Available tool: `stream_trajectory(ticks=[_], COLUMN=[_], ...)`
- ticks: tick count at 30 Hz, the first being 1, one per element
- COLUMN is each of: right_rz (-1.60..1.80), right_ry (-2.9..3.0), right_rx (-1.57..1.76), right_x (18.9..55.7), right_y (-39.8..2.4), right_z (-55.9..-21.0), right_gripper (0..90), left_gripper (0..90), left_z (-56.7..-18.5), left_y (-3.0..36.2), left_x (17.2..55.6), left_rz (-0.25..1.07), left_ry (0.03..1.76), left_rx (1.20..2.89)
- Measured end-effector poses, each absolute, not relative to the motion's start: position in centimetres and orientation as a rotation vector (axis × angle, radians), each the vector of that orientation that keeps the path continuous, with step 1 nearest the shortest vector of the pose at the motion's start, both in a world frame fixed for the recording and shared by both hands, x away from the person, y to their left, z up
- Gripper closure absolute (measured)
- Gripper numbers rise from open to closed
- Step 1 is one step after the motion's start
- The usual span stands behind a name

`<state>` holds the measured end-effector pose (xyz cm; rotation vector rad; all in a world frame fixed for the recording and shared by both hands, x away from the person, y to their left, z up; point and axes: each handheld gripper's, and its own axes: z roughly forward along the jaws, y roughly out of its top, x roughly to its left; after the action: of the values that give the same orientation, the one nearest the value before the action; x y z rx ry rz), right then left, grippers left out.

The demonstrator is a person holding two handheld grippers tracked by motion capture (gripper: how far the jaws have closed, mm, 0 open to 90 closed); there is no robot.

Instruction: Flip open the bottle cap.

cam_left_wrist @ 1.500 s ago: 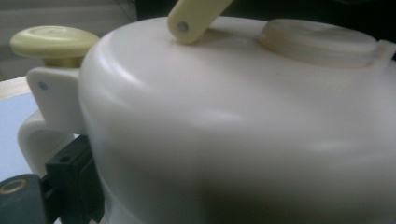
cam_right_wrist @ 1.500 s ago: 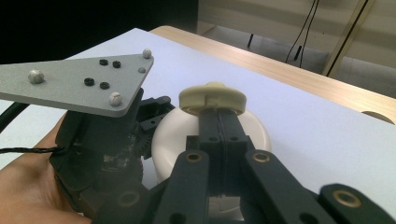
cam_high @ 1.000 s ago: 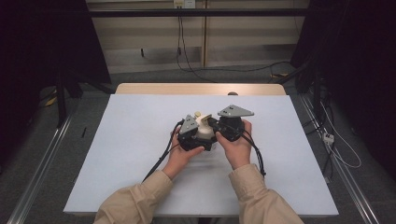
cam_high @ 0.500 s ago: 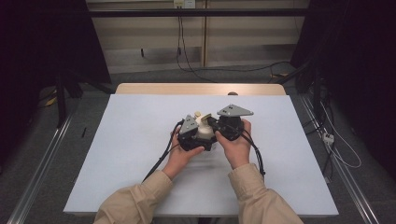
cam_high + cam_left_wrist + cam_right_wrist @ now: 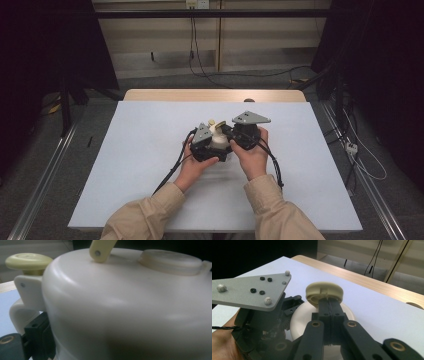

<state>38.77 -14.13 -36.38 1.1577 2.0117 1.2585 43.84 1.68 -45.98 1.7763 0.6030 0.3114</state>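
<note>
A white pot point(image 5: 219, 143) with a pale yellow knob point(image 5: 213, 122) sits mid-table between both hands. My left gripper point(image 5: 209, 146) is shut on its body; in the left gripper view the pot point(image 5: 125, 310) looms close, with a black finger point(image 5: 37, 337) against its left side. A yellow knob point(image 5: 28, 262) and a yellow strap point(image 5: 100, 248) stand on top. My right gripper point(image 5: 226, 132) comes in from the right. In the right gripper view its jaws are pressed together, and the gripper point(image 5: 329, 301) ends right under the round yellow knob point(image 5: 324, 291), with nothing visible between the jaws.
The pot rests on a white board point(image 5: 125, 175) over a wooden table point(image 5: 210, 95). Black cables point(image 5: 172, 172) trail from the grippers toward the person. The left gripper's grey plate point(image 5: 249, 291) lies close to the right gripper. Dark stands and floor cables surround the table.
</note>
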Motion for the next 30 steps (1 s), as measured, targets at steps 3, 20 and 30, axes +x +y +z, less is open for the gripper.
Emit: stream_trajectory(ticks=[3,20,30], right_rz=[1.264,1.267,1.268], right_ry=[2.011,2.011,2.014], right_rx=[1.152,1.147,1.145], right_x=[38.82,38.95,39.10], right_y=[-14.08,-13.89,-13.77], right_z=[-36.30,-36.18,-36.15], right_gripper=[90.0,90.0,90.0], left_gripper=[5.6,5.5,5.5], left_z=[-45.98,-45.99,-46.00], left_y=[1.68,1.68,1.67], left_x=[43.84,43.84,43.84], left_rz=[0.311,0.311,0.310], left_ry=[0.603,0.603,0.605], left_rx=[1.777,1.777,1.776])
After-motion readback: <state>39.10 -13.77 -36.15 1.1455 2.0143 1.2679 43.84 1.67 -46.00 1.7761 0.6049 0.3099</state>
